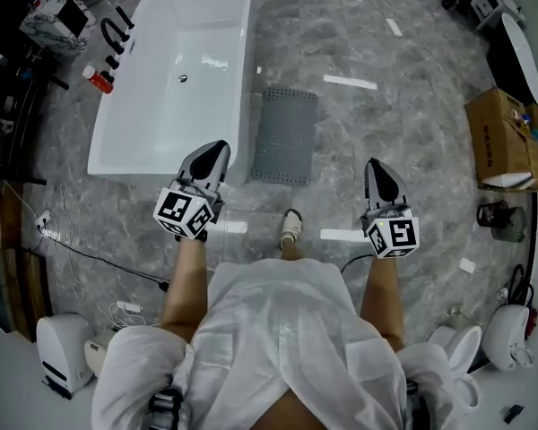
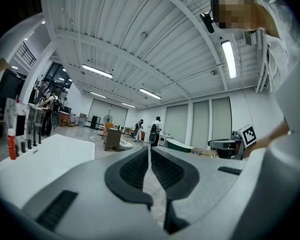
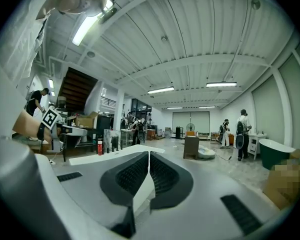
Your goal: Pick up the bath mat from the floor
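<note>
A grey dotted bath mat (image 1: 285,135) lies flat on the marble floor beside the white bathtub (image 1: 175,70), ahead of me. My left gripper (image 1: 217,148) is held level in front of my body, short of the mat and to its left, with its jaws shut and nothing between them. My right gripper (image 1: 374,166) hovers to the mat's right, likewise shut and empty. In the left gripper view the fingertips (image 2: 149,149) meet, pointing across the room; the right gripper view shows the same closed tips (image 3: 149,154). The mat does not appear in either gripper view.
The bathtub's long side runs along the mat's left edge. A cardboard box (image 1: 507,140) stands at the right, a white appliance (image 1: 61,352) and cables at lower left, a toilet (image 1: 466,352) at lower right. My foot (image 1: 291,227) is just behind the mat. People stand far off.
</note>
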The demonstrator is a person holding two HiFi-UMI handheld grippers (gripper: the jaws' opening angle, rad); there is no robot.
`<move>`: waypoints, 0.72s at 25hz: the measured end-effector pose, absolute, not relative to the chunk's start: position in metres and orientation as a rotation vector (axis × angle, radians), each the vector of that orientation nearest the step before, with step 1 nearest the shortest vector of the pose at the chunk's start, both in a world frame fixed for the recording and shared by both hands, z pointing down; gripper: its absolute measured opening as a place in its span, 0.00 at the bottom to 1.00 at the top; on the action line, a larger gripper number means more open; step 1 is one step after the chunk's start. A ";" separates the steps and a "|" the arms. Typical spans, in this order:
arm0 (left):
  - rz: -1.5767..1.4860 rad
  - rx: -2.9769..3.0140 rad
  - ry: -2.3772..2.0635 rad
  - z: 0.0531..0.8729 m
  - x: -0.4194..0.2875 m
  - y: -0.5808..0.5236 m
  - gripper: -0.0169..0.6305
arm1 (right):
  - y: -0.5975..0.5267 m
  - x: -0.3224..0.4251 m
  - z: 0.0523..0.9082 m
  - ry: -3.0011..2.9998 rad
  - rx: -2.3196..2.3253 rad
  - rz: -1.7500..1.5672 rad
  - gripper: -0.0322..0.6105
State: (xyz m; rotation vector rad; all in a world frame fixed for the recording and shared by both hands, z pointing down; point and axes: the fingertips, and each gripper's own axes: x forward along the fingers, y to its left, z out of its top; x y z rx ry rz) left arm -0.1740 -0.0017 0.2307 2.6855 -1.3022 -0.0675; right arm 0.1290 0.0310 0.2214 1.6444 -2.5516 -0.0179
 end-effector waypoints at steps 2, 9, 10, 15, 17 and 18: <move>-0.070 2.686 -1.299 0.230 -0.165 -0.015 0.06 | 0.017 0.137 0.221 -2.551 1.645 -0.013 0.10; -0.076 2.673 -1.307 0.224 -0.148 -0.061 0.06 | -0.028 0.154 0.217 -2.546 1.635 -0.012 0.10; -0.076 2.673 -1.307 0.223 -0.145 -0.067 0.06 | -0.033 0.157 0.217 -2.545 1.636 -0.012 0.10; -0.068 2.673 -1.310 0.221 -0.128 -0.092 0.06 | -0.055 0.174 0.217 -2.549 1.639 -0.004 0.10; -0.068 2.677 -1.312 0.219 -0.121 -0.103 0.06 | -0.066 0.183 0.215 -2.554 1.644 -0.005 0.10; -0.069 2.681 -1.312 0.217 -0.117 -0.108 0.06 | -0.071 0.187 0.214 -2.558 1.648 -0.005 0.10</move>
